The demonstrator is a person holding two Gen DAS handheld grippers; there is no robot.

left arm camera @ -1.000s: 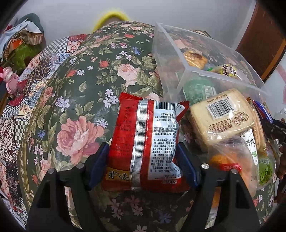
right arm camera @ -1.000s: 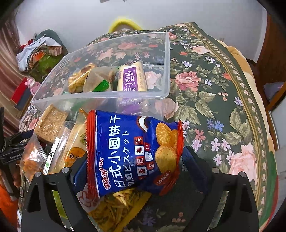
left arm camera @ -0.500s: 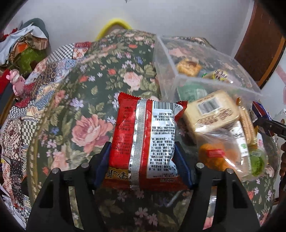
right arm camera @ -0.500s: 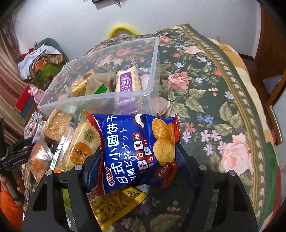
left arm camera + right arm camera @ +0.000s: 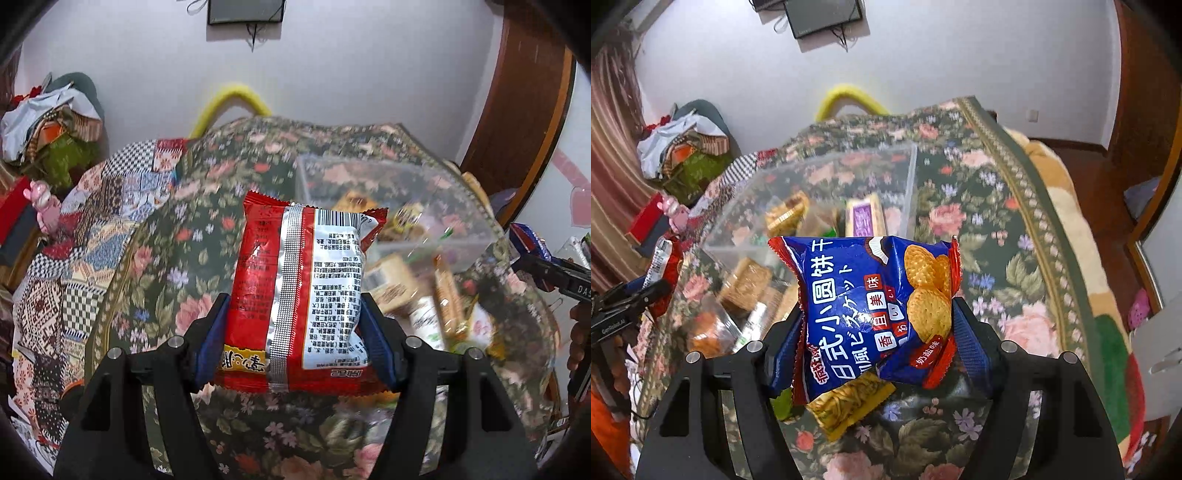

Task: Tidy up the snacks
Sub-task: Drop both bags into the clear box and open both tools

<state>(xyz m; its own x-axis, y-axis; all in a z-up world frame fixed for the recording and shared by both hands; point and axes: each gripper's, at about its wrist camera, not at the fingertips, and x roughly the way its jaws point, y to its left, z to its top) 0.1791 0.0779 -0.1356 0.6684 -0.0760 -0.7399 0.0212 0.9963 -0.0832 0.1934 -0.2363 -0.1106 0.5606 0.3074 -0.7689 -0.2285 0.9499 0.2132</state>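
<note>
My left gripper [image 5: 295, 332] is shut on a red snack bag [image 5: 295, 288] with its silver seam and printed back facing me, held above the floral cloth. My right gripper [image 5: 879, 332] is shut on a blue biscuit bag [image 5: 875, 310], also lifted. A clear plastic bin [image 5: 424, 192] with a few snacks inside stands ahead and to the right of the red bag; in the right wrist view the bin [image 5: 912, 177] is ahead and left of the blue bag. Loose snack packs [image 5: 417, 291] lie in front of the bin.
A floral cloth [image 5: 997, 229] covers the table. A yellow noodle-snack pack [image 5: 849, 406] lies below the blue bag. A patchwork cloth [image 5: 92, 229] hangs at the left. Clutter sits by the wall [image 5: 48, 125]. A wooden door [image 5: 524, 96] stands at the right.
Both grippers have risen with their bags, so the table, the bin and the loose packs have dropped lower and farther in both views. The wall and a screen now show.
</note>
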